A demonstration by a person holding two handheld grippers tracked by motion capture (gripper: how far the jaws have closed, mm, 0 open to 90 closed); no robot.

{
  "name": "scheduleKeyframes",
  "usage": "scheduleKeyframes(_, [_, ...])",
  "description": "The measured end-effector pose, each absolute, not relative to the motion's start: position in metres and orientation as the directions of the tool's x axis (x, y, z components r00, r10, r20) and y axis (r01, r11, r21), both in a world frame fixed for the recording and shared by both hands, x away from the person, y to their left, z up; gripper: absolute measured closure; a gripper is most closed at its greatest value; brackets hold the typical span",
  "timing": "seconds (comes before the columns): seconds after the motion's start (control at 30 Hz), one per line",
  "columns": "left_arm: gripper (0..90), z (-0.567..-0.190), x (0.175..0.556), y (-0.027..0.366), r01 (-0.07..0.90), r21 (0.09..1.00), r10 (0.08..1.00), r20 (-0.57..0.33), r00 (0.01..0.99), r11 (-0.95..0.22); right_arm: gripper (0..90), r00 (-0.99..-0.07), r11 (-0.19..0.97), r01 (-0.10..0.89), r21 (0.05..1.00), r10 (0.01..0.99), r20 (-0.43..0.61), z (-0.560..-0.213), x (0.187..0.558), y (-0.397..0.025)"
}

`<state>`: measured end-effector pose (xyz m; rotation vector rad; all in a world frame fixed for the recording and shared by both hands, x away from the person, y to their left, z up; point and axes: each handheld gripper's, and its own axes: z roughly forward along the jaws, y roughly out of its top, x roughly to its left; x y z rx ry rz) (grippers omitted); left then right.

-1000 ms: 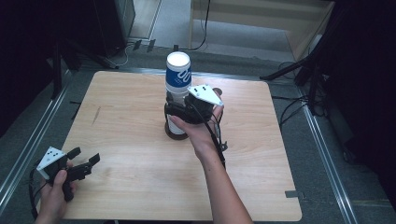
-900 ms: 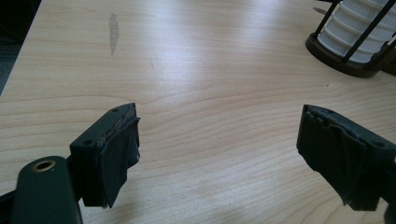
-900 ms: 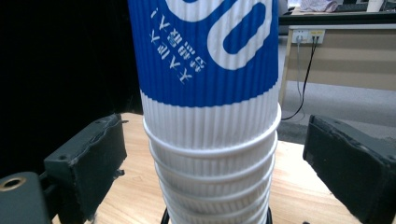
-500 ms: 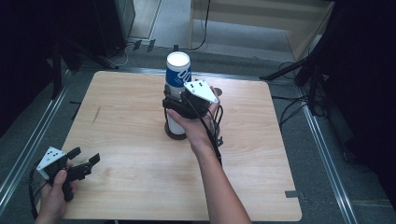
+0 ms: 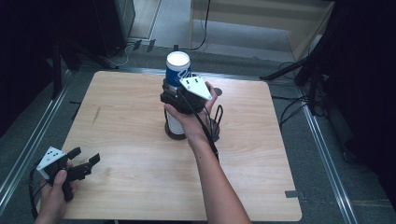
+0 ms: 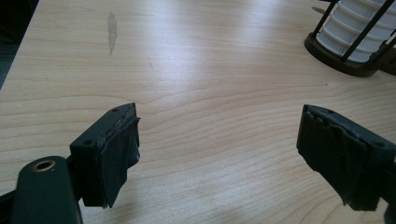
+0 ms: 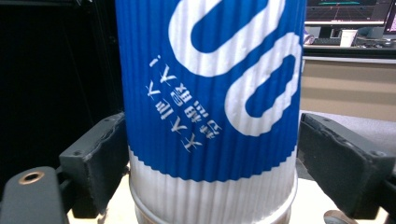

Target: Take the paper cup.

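A blue-and-white ribbed paper cup (image 5: 178, 66) sits upside down on top of a stack of white ribbed cups in a black wire rack (image 5: 173, 130) at the table's middle back. My right gripper (image 5: 176, 93) is at the cup's lower part. In the right gripper view its jaws press both sides of the cup (image 7: 210, 93), so the right gripper (image 7: 212, 154) is shut on it. My left gripper (image 5: 85, 156) hovers open over the front left corner. The left gripper (image 6: 219, 140) holds nothing, and the rack (image 6: 350, 44) stands far off at the upper right.
The wooden table (image 5: 116, 116) has bare board around the rack. A small round piece (image 5: 218, 92) lies just right of the right hand. A black cable (image 5: 215, 126) trails beside the rack. Metal rails (image 5: 28, 154) and floor cables border the table.
My right gripper has shifted slightly up and left along the cup stack. The left gripper has stayed at the front left corner.
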<state>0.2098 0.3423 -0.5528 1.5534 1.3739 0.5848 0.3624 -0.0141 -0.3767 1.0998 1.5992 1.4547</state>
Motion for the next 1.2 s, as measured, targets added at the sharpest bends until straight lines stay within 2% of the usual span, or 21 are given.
scheduleKeyframes(0.3, [13.8, -0.5528, 0.2099, 0.3422, 0.485, 0.871, 0.939, -0.228, 0.256, 0.079, 15.8, -0.389, 0.019, 0.127, 0.992, 0.921, 0.032, -0.3769, 0.3656, -0.0097])
scheduleKeyframes(1.2, [13.8, -0.5528, 0.2101, 0.3420, 0.486, 0.871, 0.940, -0.226, 0.257, 0.076, 18.3, -0.399, 0.015, 0.098, 0.995, 0.916, 0.025, -0.3718, 0.3630, -0.0115])
